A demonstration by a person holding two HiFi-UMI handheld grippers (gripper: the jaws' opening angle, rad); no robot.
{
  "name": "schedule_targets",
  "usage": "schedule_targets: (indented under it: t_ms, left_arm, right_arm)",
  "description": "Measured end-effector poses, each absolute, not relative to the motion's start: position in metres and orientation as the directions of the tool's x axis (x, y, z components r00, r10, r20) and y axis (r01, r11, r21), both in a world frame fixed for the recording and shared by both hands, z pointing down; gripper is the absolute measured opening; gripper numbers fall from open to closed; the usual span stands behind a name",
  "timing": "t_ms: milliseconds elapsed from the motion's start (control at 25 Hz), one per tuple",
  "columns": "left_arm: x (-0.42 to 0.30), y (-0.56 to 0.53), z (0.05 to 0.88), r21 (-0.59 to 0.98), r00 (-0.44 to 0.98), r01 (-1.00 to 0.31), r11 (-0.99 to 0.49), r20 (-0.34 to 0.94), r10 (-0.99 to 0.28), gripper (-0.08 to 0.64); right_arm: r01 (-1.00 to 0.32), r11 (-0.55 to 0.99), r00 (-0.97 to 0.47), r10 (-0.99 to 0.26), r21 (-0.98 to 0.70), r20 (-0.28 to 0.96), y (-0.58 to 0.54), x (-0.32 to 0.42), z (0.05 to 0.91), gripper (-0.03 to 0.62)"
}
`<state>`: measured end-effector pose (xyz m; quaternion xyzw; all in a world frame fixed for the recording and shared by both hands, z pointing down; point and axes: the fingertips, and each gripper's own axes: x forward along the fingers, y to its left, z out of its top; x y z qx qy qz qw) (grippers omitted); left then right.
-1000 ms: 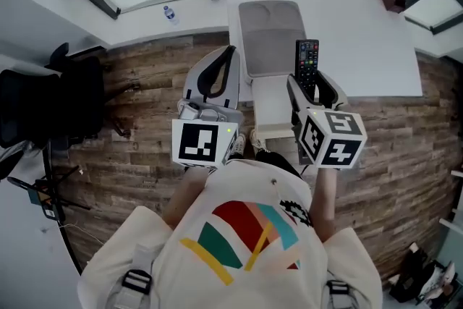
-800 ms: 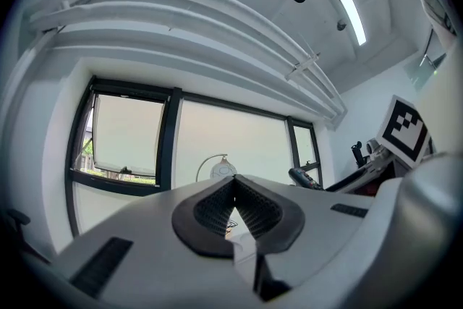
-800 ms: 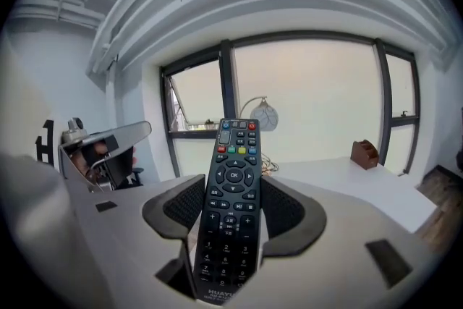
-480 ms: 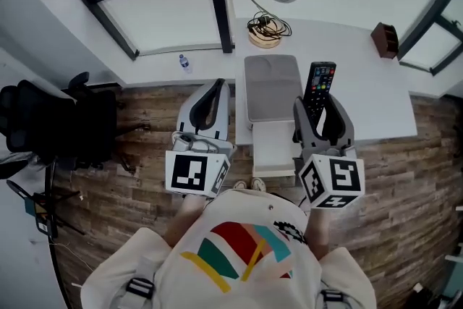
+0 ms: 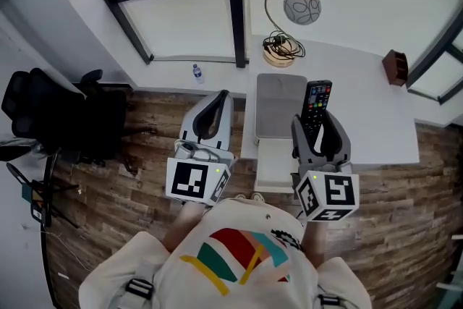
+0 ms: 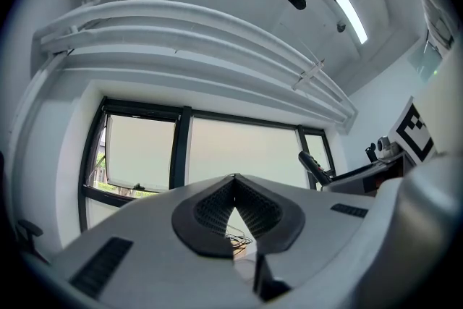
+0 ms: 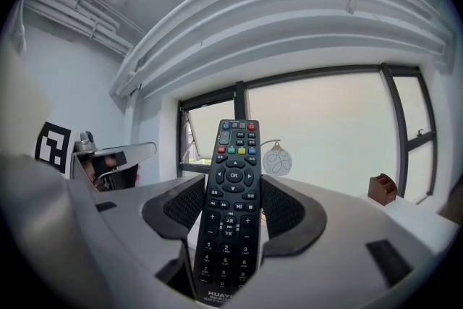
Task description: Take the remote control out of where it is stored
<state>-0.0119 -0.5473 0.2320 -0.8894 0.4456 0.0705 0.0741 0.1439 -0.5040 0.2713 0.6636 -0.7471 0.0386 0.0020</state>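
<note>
Right gripper [image 7: 233,192]: clamped across sides of remote control [image 7: 235,148], clear of storage, above white surface [image 5: 365,108]. Left gripper [image 6: 233,184]: pressed together, empty. Risk: smooth casing, long overhang past pads; likely to pivot or slip if jolted.

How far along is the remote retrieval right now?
Done: the remote control is out, held clear of the open white drawer. In hand: the right claw grips it by its sides; the left claw is shut and empty. Left, probably: set it on the desk and close the drawer.
</note>
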Motion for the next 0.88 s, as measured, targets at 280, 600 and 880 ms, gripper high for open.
schedule_targets:
  t_ms: [280, 600, 880]
  left_arm:
    - [-0.016, -0.554, 0.238, -0.065, 0.585, -0.809, -0.584, -0.172, -0.792, 0.006]
    - [-0.02, -0.562, 0.246, -0.049, 0.584, -0.81, -0.584, -0.152, -0.797, 0.006]
    - [-0.018, -0.57, 0.248, -0.053, 0.59, -0.806, -0.59, -0.156, -0.792, 0.006]
  right_arm:
    - [-0.991, 0.13, -0.134, -0.988, -0.043, 0.081, -0.513, 0.137, 0.277, 0.247]
    - [-0.978, 0.149, -0.164, -0.981, -0.144, 0.1, -0.517, 0.135, 0.292, 0.247]
    - [-0.975, 0.149, -0.164, -0.983, -0.165, 0.083, -0.52, 0.138, 0.293, 0.247]
